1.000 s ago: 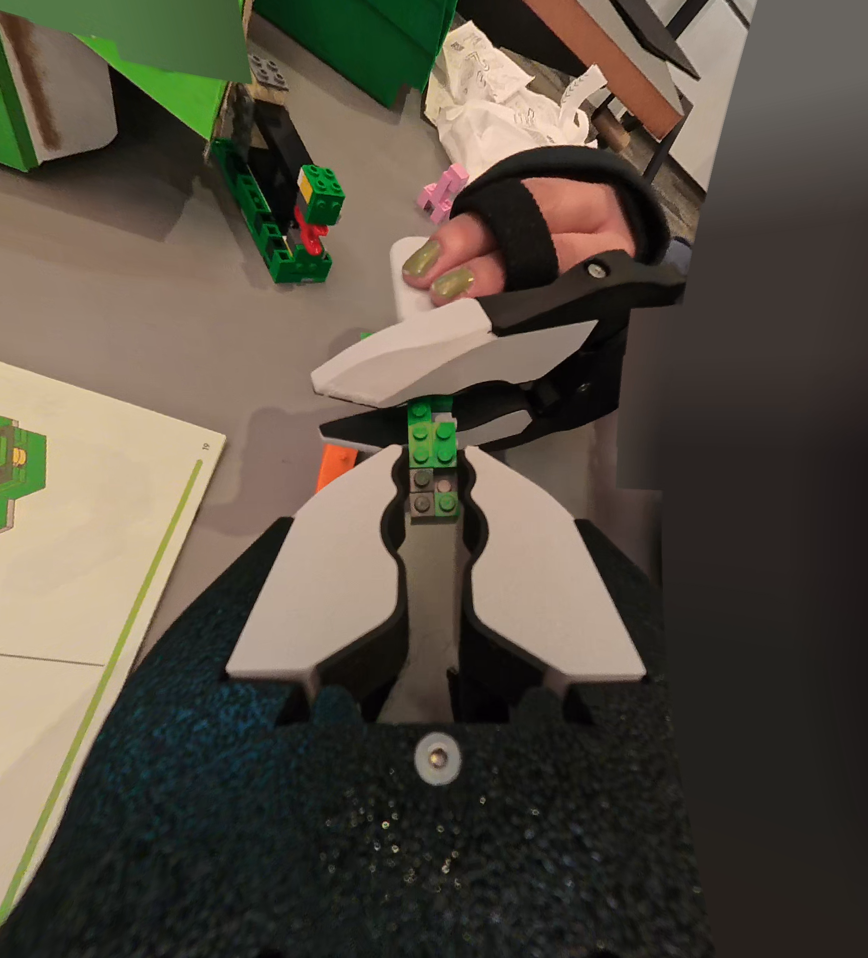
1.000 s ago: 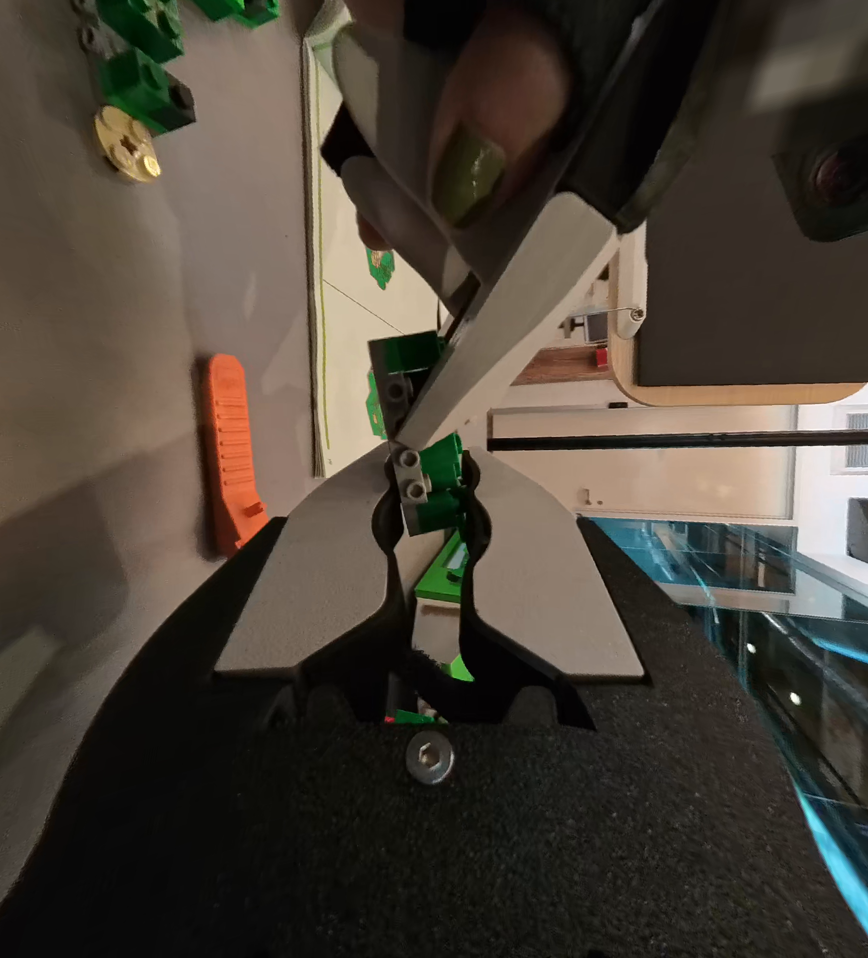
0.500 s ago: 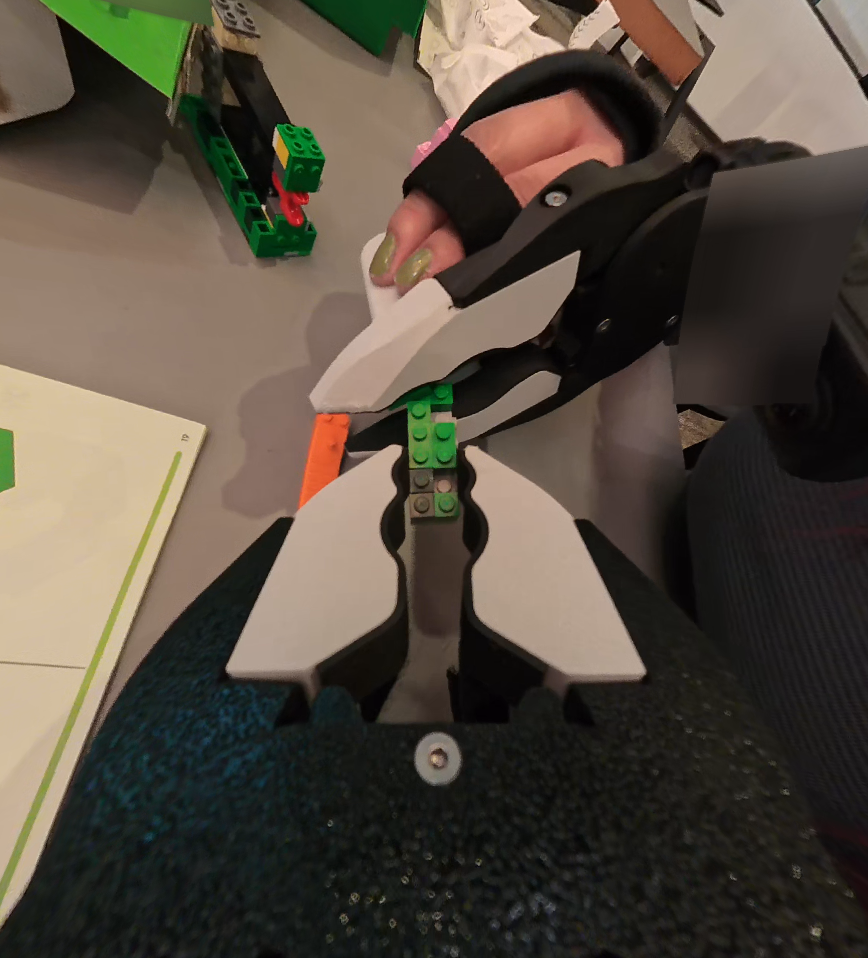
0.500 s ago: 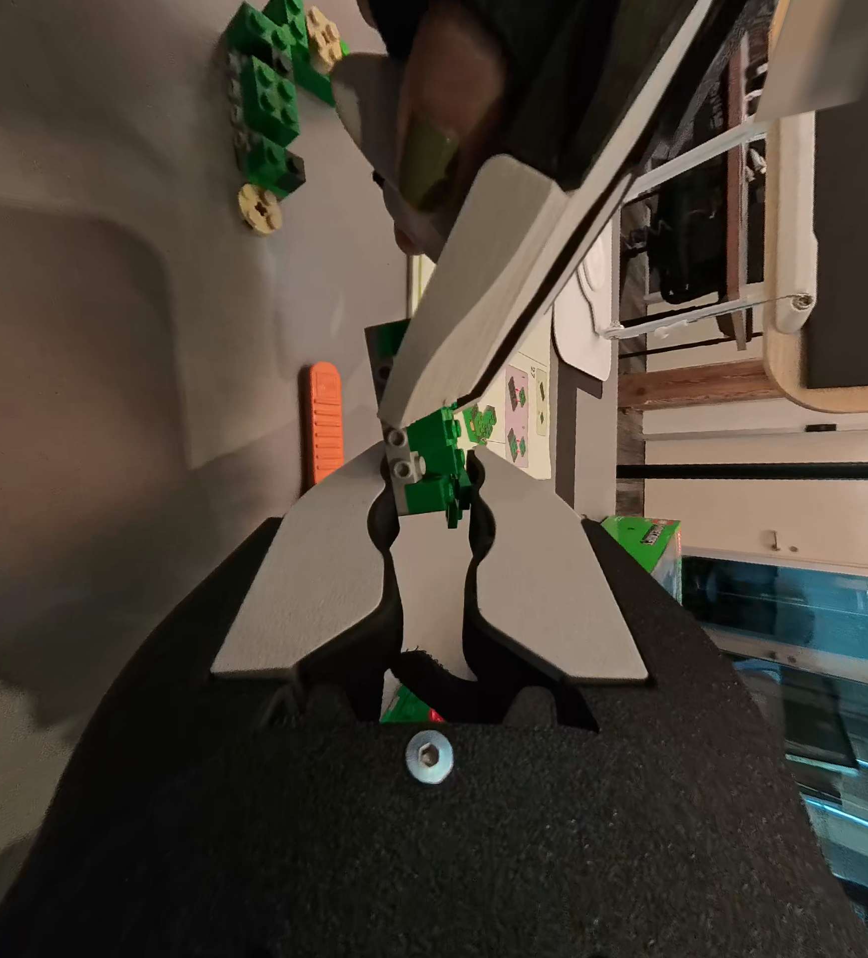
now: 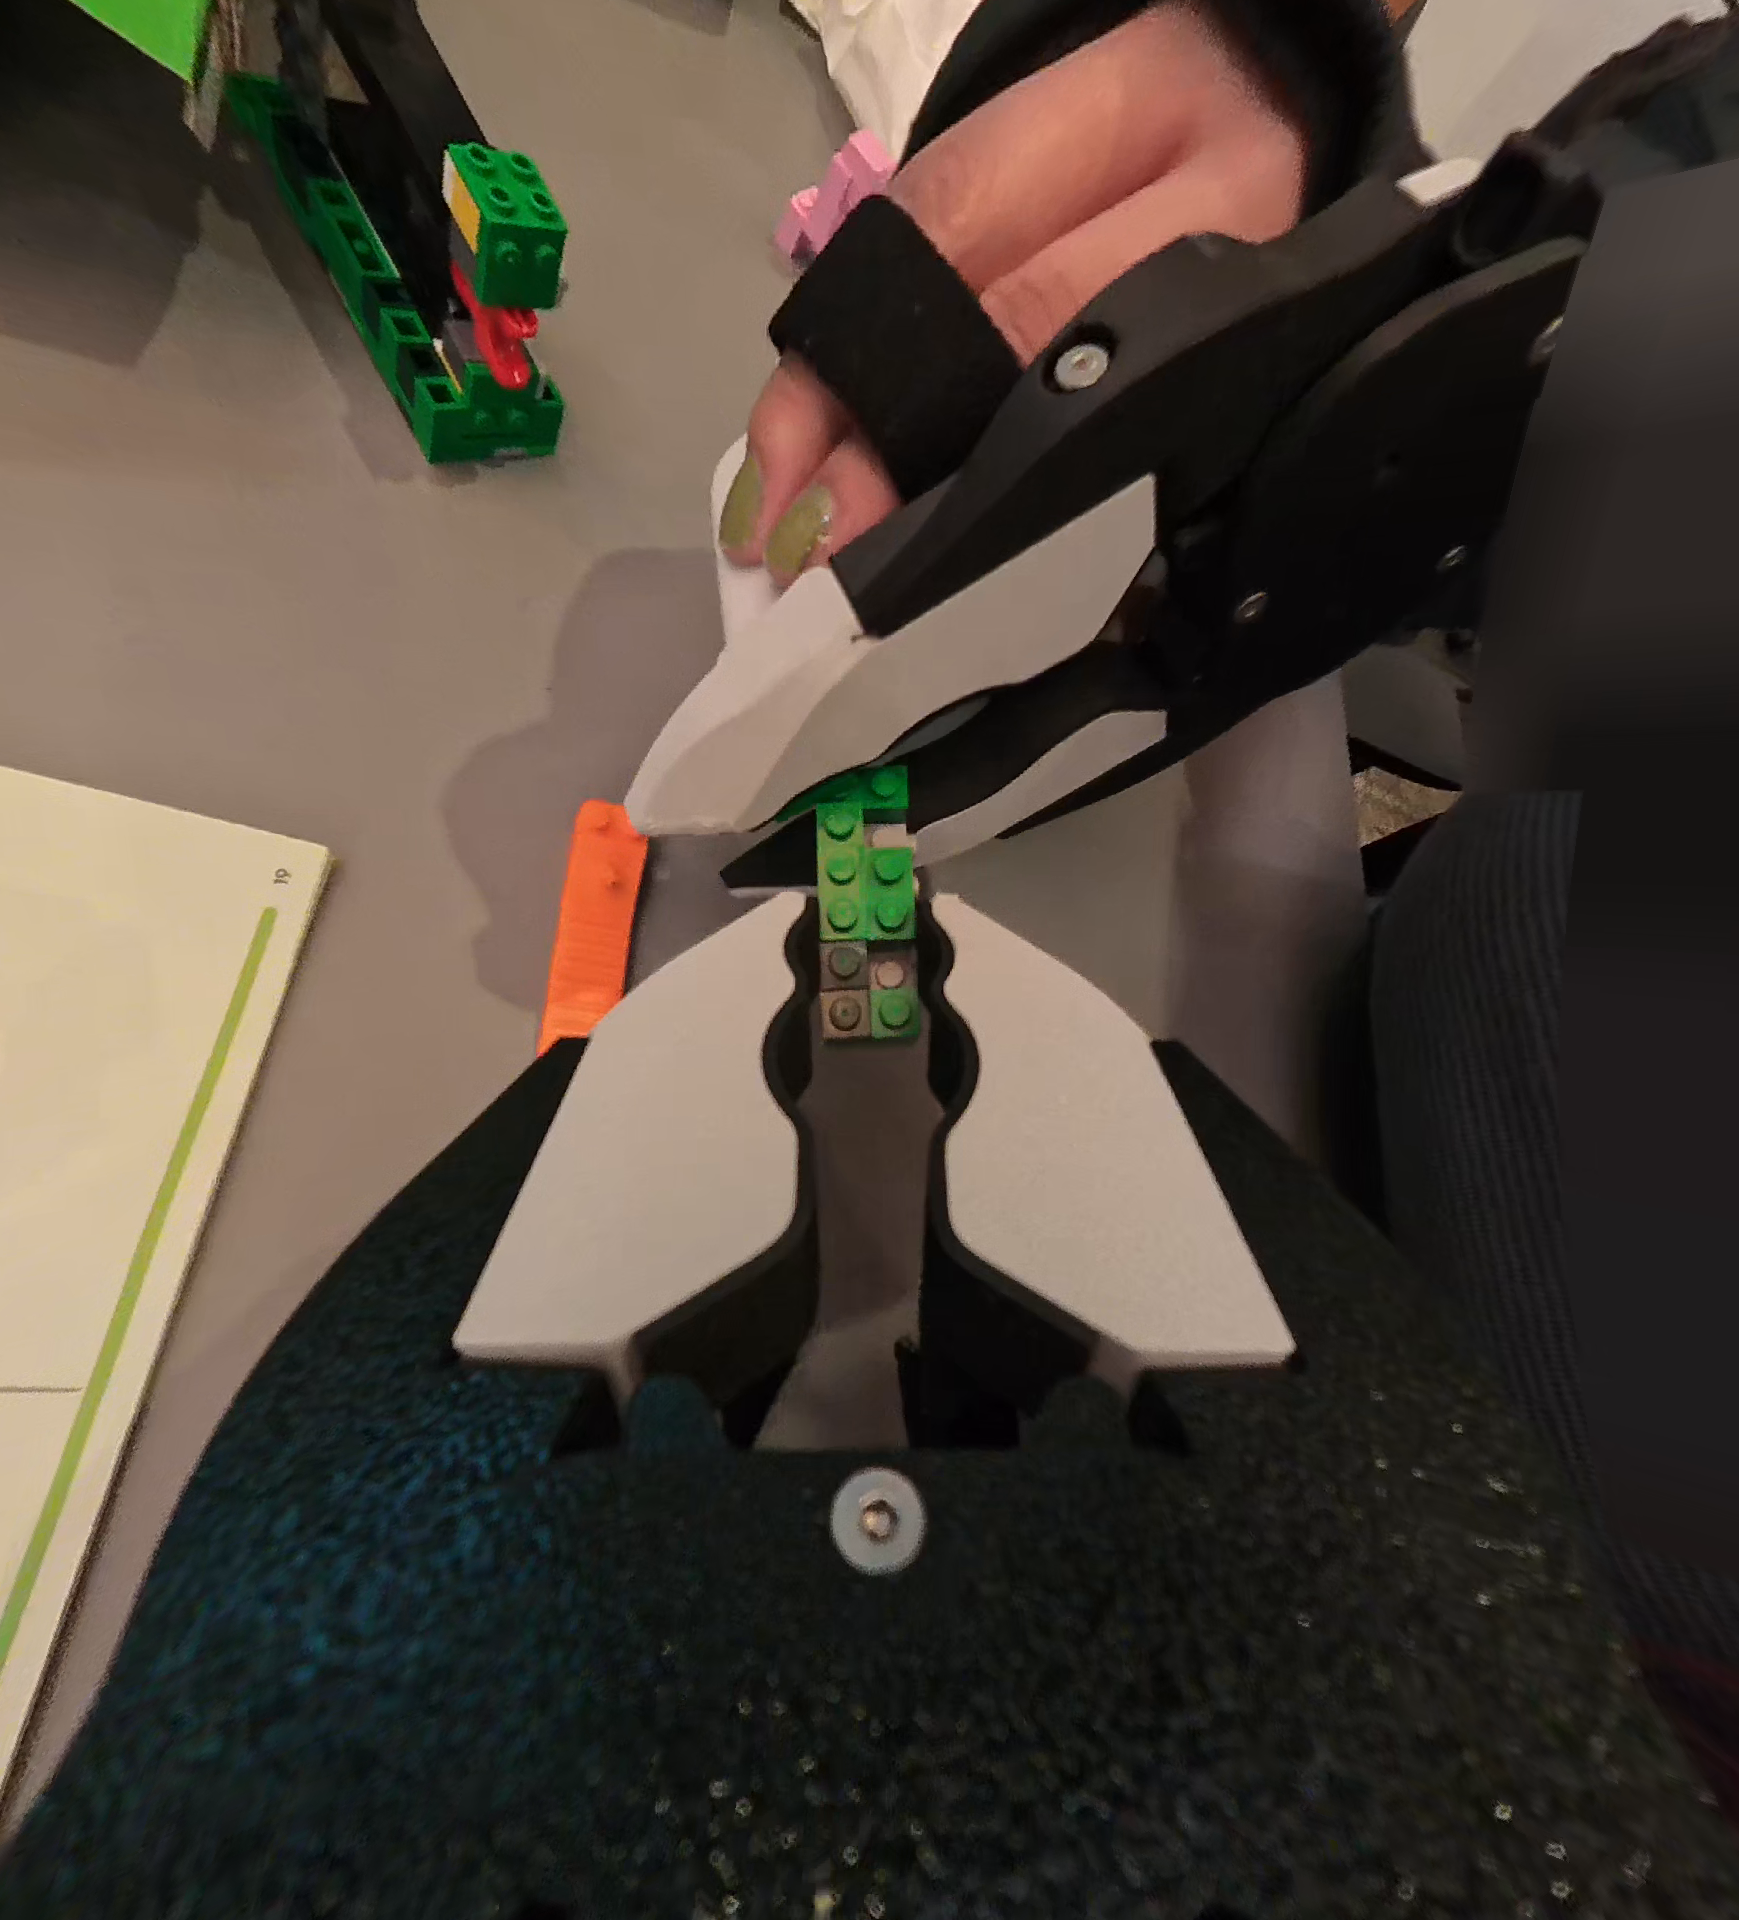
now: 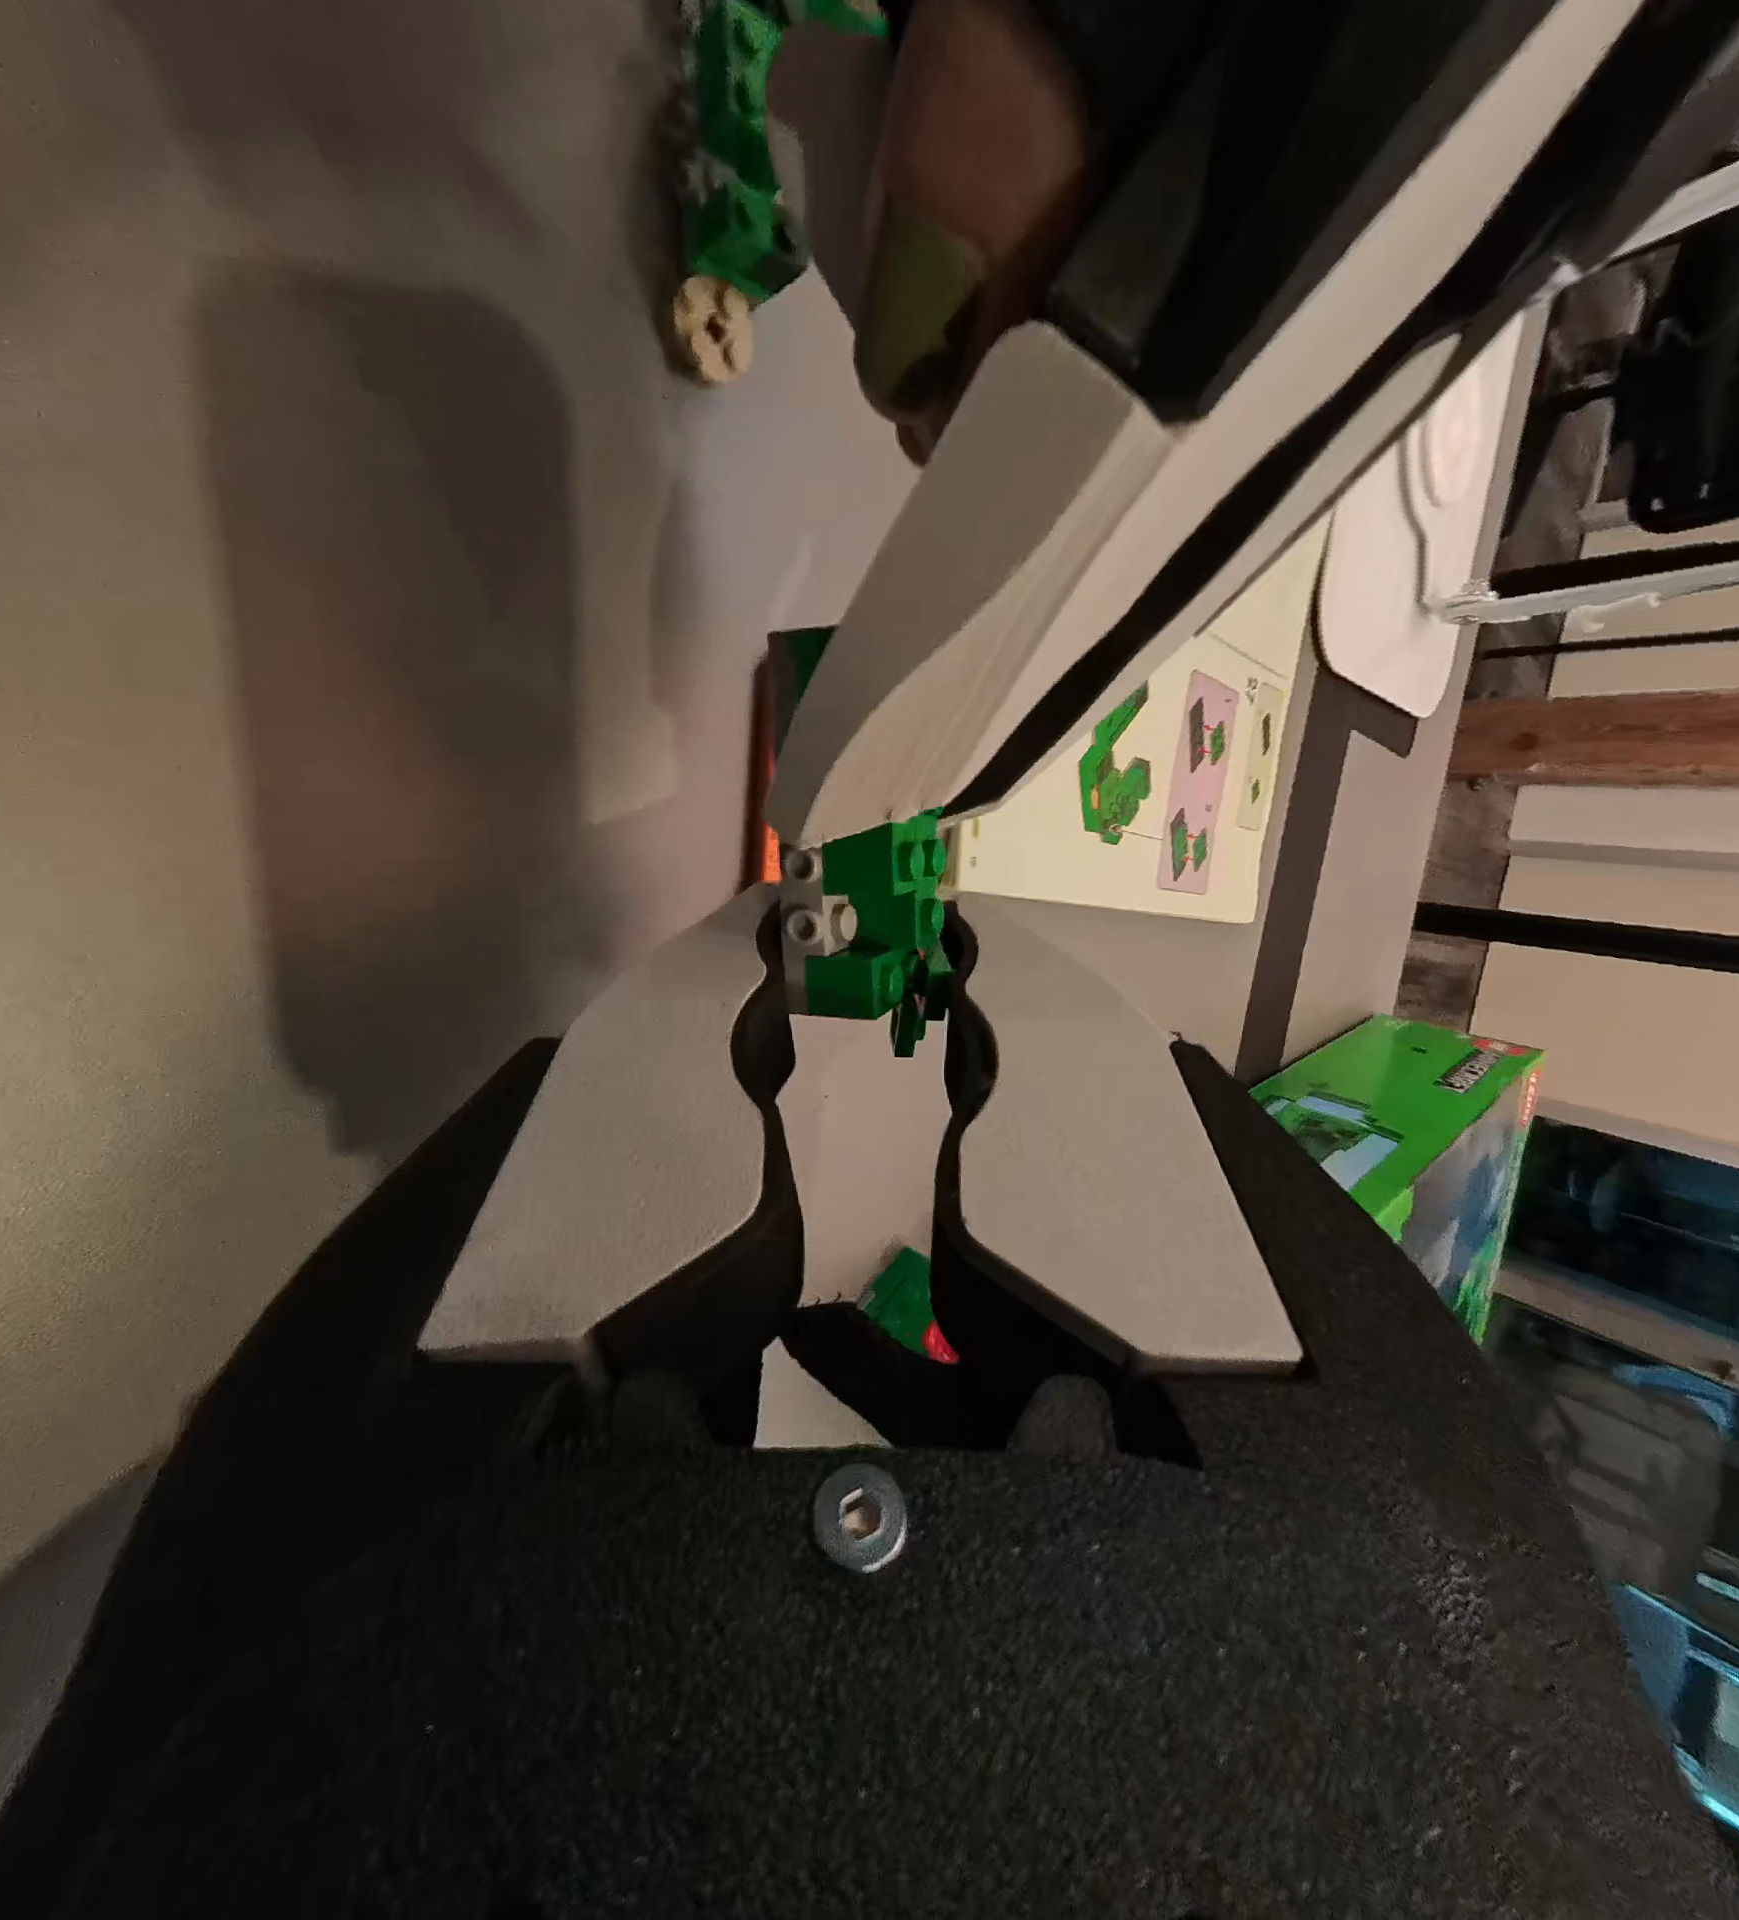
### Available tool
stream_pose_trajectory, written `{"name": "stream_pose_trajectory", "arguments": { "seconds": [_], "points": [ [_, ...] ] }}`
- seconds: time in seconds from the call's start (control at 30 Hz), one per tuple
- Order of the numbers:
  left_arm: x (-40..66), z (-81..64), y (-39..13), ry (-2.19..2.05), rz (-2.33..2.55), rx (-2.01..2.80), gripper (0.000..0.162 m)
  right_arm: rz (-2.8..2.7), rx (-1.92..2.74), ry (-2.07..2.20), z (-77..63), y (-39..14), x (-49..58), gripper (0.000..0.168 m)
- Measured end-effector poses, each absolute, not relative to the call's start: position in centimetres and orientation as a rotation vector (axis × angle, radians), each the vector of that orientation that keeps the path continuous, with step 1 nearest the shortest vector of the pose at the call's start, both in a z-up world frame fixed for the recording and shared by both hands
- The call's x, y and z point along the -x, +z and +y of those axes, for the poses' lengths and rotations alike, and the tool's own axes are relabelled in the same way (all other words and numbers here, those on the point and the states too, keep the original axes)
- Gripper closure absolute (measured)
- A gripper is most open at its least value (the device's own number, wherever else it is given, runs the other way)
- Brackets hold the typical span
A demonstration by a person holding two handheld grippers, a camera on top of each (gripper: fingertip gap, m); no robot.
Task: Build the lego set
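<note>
A small green and grey lego assembly (image 5: 867, 914) is held above the grey table between both grippers. My left gripper (image 5: 865, 925) is shut on its near end, where the grey and green studs face up. My right gripper (image 5: 813, 831) comes in from the right with a strapped hand on it, and is shut on the far green end. In the right wrist view my right gripper (image 6: 860, 925) clamps the same assembly (image 6: 870, 935). There the left gripper's white finger (image 6: 1000, 623) slants in from the upper right onto the assembly.
An orange brick separator (image 5: 595, 914) lies on the table just left of the grippers. An open instruction booklet (image 5: 65, 1091) is at the left. A green and black partial build (image 5: 429, 312), a pink piece (image 5: 834, 208), loose green bricks (image 6: 740, 187) and a green box (image 6: 1416, 1143) lie around.
Both grippers stay clamped on the assembly. The right gripper's handle has tilted higher and the pair has shifted, so more of the orange separator shows.
</note>
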State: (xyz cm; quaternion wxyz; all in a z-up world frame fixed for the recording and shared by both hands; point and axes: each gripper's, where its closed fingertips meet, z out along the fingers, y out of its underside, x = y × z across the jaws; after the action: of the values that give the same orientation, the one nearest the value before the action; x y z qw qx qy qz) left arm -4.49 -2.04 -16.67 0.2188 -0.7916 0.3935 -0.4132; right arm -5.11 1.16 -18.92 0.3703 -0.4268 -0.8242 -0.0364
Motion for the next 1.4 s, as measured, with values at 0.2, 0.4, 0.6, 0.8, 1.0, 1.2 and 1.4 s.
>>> {"name": "stream_pose_trajectory", "arguments": {
  "seconds": [0.2,0.4,0.6,0.8,1.0,1.2,1.4],
  "points": [
    [4.0,-2.5,-16.9,-1.132,1.129,2.199,0.145,-2.193,1.112,-0.109,0.6,-19.4,4.3,0.143],
    [3.9,-2.7,-17.3,-1.106,1.156,2.210,0.145,-2.228,1.130,-0.090,0.2,-19.4,3.8,0.145],
    [3.9,-2.5,-17.4,-1.096,1.143,2.214,0.145,-2.218,1.117,-0.153,0.7,-19.3,3.6,0.146],
    [4.2,-2.1,-17.3,-1.085,1.110,2.215,0.145,-2.174,1.046,-0.283,1.4,-18.8,3.8,0.146],
    [4.5,-1.5,-17.5,-1.048,1.070,2.234,0.145,-2.121,0.936,-0.464,2.4,-18.6,4.2,0.147],
    [4.8,-0.7,-17.3,-1.048,1.002,2.233,0.145,-2.056,0.893,-0.608,3.3,-18.1,4.4,0.149],
    [5.0,-0.3,-17.3,-1.040,0.971,2.231,0.145,-1.997,0.809,-0.732,3.9,-17.9,4.9,0.148]
  ]
}}
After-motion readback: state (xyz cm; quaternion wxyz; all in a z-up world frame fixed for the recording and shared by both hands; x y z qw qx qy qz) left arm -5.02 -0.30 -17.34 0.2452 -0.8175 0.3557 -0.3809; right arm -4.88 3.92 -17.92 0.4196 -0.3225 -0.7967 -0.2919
